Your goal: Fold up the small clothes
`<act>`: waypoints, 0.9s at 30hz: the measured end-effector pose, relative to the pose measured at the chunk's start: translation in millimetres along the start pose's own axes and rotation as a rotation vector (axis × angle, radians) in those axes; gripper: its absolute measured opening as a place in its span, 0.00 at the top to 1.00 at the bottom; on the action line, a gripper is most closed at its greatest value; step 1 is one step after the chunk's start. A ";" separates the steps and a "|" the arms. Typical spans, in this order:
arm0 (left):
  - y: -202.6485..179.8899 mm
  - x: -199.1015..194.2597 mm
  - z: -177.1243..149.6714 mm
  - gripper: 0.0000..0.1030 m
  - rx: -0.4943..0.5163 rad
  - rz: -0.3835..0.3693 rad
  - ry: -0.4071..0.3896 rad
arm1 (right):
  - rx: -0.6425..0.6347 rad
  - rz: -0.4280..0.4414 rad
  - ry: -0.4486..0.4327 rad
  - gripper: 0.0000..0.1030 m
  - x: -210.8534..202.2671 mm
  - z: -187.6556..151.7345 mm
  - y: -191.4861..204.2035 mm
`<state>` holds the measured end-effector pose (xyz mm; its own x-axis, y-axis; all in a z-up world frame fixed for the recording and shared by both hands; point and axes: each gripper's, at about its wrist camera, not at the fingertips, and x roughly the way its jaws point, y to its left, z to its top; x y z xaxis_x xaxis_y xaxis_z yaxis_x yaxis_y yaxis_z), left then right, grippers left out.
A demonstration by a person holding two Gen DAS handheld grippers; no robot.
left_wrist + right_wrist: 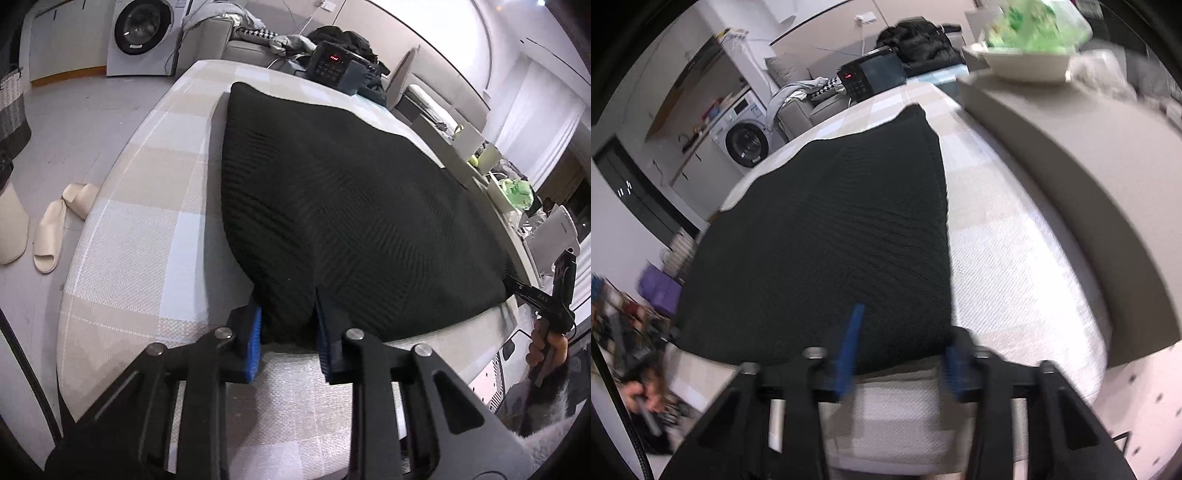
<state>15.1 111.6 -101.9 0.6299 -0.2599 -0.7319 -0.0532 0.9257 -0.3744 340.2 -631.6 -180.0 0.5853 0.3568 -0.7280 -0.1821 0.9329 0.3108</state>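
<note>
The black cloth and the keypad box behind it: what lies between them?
Only bare checked cover, seen in the left wrist view, between black cloth and keypad box.

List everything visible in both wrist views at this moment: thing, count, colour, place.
Knit garment: one, black, spread flat on the bed.
Bed cover: one, beige and white check, under the garment.
Washing machine: one, white, far wall.
Slippers: one pair, cream, on the floor beside the bed.
Keypad device: one, black with red display, far end of the bed.
Dark clothes pile: one, black, behind the device.
Green bag: one, on the ledge beside the bed.
Left tool: blue pads at the garment's near edge, cloth between them.
Right tool: blue pads at the near corner.
Hand: one, gripping the right tool's handle.
</note>
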 end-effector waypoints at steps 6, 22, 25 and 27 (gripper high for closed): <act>2.2 -5.2 -5.0 0.80 0.035 0.009 0.029 | -0.084 0.014 -0.019 0.81 -15.1 1.1 10.8; 46.1 -5.1 23.6 0.59 -0.180 -0.042 -0.016 | 0.121 0.087 -0.077 0.51 2.1 42.6 -26.9; 55.2 0.8 37.2 0.59 -0.226 -0.054 -0.044 | 0.143 0.088 -0.064 0.51 19.6 57.8 -29.8; 59.4 5.0 46.3 0.53 -0.253 -0.057 -0.057 | 0.153 0.100 -0.047 0.51 31.1 66.5 -31.6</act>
<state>51.0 178.0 -101.5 0.6799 -0.2869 -0.6749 -0.2038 0.8101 -0.5497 416.7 -653.2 -171.8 0.6075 0.4416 -0.6603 -0.1216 0.8732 0.4720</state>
